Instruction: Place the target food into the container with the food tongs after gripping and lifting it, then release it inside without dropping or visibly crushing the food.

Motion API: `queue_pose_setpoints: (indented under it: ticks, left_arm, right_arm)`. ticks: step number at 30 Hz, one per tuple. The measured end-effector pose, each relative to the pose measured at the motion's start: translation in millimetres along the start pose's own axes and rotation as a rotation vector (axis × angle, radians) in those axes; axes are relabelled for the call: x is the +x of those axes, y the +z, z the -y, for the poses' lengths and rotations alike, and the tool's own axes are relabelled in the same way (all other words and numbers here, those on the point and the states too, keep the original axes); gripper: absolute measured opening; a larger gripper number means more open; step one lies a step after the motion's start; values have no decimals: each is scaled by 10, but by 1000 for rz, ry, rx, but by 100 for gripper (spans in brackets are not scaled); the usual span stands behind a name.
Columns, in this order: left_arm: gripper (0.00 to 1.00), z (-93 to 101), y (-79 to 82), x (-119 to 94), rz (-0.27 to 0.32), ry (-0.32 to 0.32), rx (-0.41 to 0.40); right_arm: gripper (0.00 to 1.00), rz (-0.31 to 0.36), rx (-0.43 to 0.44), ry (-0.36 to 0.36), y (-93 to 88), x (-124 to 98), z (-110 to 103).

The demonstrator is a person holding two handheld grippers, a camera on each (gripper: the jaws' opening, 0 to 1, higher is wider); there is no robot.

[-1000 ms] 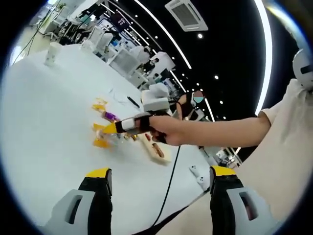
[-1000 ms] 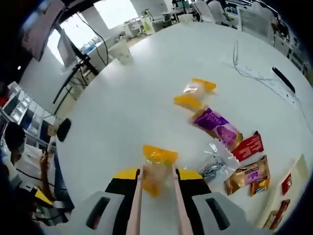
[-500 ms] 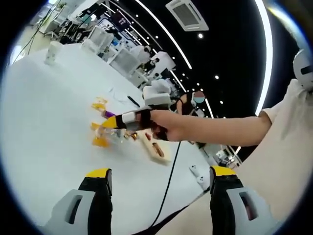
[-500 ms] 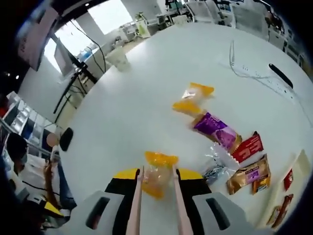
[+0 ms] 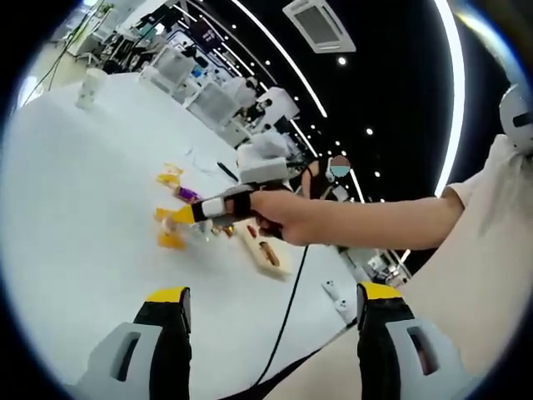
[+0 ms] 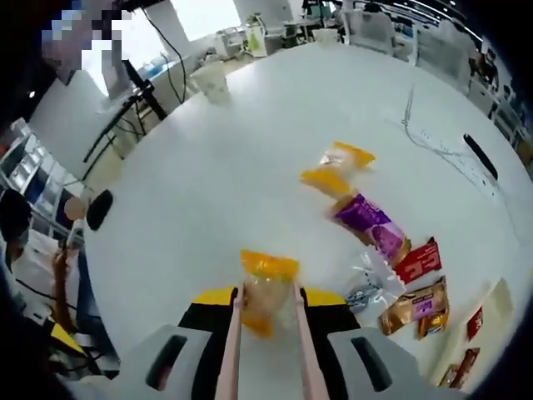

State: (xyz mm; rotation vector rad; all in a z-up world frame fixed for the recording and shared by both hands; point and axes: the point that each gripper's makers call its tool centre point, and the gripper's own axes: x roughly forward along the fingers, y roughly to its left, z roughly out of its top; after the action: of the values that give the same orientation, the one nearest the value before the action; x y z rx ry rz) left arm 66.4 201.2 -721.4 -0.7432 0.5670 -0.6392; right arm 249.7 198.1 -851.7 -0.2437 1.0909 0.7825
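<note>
One yellow-ended snack packet [image 6: 268, 267] is up in the food tongs [image 6: 231, 337], and the grip looks the same as half a second back: same pinch across the clear middle, no slide, no visible squash. What has changed is the backdrop. In the right gripper view the table [image 6: 208, 192] has swung round behind the packet, so that is the hand carrying, not the food slipping. The right gripper [image 6: 268, 298] is clamped on the tong arms, squeezing them onto the packet just ahead of its jaws.

From the left gripper view, the right gripper [image 5: 223, 207] reaches out over the table with the person's hand [image 5: 279, 218] behind it, a touch lower than a moment ago, the packet at the tong tips. I cannot tell if it is clear of the tabletop. The left gripper [image 5: 275, 333] sits back with jaws wide apart and nothing between them.

Several other snacks lie ahead and to the right of the tongs: a second yellow packet [image 6: 337, 167], a purple packet [image 6: 371, 227], a red packet [image 6: 420, 260]. Further right, at the edge, sits a pale tray [image 6: 498, 302], my best guess for the container.

So the lift seems done and the grip secure; the carry to the right and a gentle release are yet to come.
</note>
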Motion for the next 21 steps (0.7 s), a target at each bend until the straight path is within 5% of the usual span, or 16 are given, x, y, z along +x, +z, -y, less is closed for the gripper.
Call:
queue_pose_setpoints:
  ticks: [9,17,21]
  left_arm:
    - [81,13,-22,14,-3,-4,-2]
    - [81,6,-25,5,-3,-3,-2]
    - [81,15,-18,4,0,-1,-3]
  right_arm:
    - [29,1,-2,21,-20,46,-31]
    - [27,-2,-178,11,-38,59,-128]
    - [26,-15,-194,26,-60,64,-178]
